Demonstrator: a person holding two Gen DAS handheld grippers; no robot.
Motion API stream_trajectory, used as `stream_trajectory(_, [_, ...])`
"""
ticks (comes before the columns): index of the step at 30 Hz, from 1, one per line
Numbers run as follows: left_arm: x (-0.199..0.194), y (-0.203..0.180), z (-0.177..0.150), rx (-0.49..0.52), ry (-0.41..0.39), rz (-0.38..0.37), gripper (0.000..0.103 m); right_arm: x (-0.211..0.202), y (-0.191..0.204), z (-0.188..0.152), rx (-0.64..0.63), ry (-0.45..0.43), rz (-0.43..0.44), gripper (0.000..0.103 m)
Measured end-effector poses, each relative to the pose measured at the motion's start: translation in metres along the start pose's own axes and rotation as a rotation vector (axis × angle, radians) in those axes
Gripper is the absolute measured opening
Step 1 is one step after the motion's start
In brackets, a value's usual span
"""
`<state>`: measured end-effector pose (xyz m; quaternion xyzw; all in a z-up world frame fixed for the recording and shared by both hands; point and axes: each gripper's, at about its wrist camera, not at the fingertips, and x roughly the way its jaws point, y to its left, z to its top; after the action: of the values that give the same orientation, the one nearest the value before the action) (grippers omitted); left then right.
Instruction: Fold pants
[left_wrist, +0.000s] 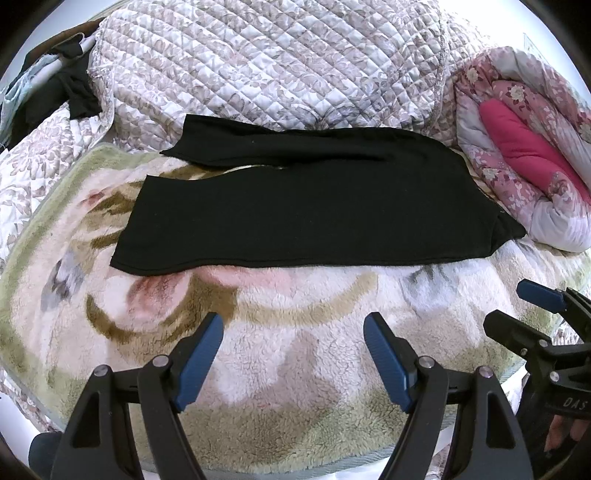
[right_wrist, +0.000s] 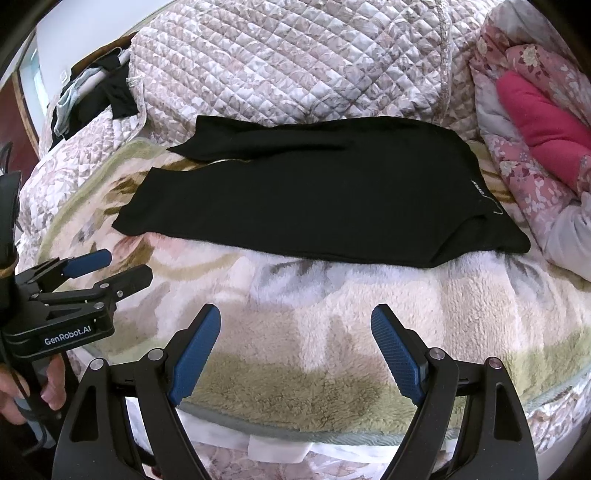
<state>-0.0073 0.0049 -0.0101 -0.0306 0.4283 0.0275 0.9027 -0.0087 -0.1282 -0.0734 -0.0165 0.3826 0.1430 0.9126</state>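
Black pants (left_wrist: 314, 210) lie flat on a fluffy floral blanket (left_wrist: 280, 354), legs side by side pointing left, waist at the right. They also show in the right wrist view (right_wrist: 314, 195), with a small white logo near the waist. My left gripper (left_wrist: 293, 325) is open and empty, hovering over the blanket short of the pants' near edge. My right gripper (right_wrist: 295, 317) is open and empty, also short of the near edge. The right gripper shows at the left wrist view's right side (left_wrist: 517, 306); the left gripper shows at the right wrist view's left side (right_wrist: 122, 266).
A quilted floral cover (left_wrist: 273, 62) rises behind the pants. A rolled pink floral duvet (left_wrist: 524, 147) lies to the right. Dark clothes (left_wrist: 74, 85) are heaped at the far left. The blanket's front edge (right_wrist: 295, 432) lies just below my right gripper.
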Motion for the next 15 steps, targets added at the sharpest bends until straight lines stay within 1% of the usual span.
stream_trajectory(15, [0.0085,-0.0011,-0.0028,0.005,0.006,-0.004,0.08,0.0077,-0.0003,-0.0018,-0.002,0.027,0.008,0.084])
